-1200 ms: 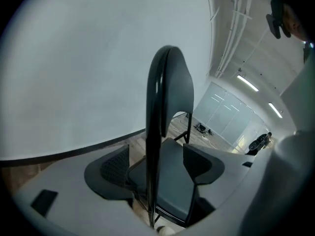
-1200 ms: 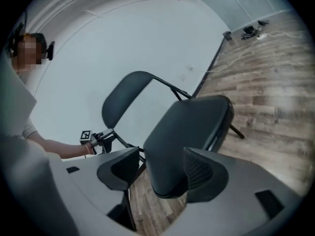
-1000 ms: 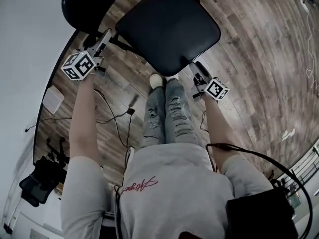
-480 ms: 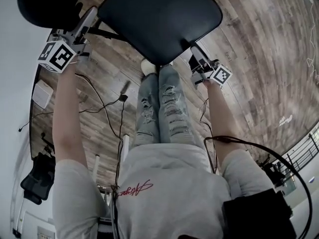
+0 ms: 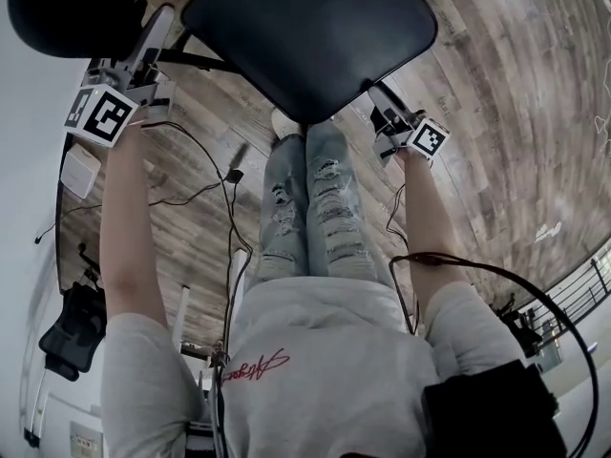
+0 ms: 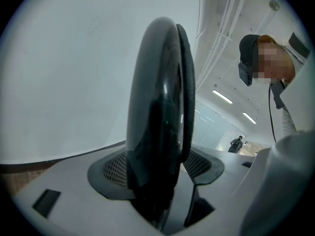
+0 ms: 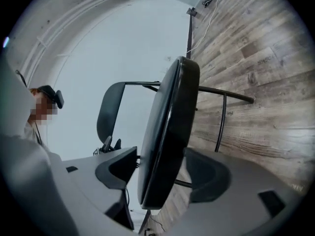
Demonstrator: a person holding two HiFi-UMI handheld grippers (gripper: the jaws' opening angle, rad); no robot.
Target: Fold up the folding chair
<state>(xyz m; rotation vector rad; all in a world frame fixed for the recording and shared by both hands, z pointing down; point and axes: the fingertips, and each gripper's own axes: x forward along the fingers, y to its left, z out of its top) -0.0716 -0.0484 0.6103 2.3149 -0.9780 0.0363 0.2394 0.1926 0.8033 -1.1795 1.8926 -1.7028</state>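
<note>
The folding chair's black padded seat [image 5: 305,36] fills the top of the head view, above my legs. Its black backrest [image 5: 67,12] sits at the top left. My left gripper [image 5: 153,41] reaches up to the backrest. In the left gripper view the backrest edge [image 6: 162,112] stands upright between the jaws, and both pads press on it, so my left gripper [image 6: 157,181] is shut on it. My right gripper [image 5: 385,100] holds the seat's right front edge. In the right gripper view the seat [image 7: 170,132] stands on edge between the two pads of my right gripper [image 7: 162,173].
Black frame tubes [image 7: 221,95] run behind the seat over the wood plank floor [image 5: 496,113]. Cables [image 5: 205,194] trail across the floor by my legs [image 5: 305,198]. A white box [image 5: 78,172] and a black office chair [image 5: 67,327] stand by the left wall.
Over the last second my left gripper moved left and up with the backrest, and the seat came nearer and larger in the head view. My right gripper kept its hold on the seat edge.
</note>
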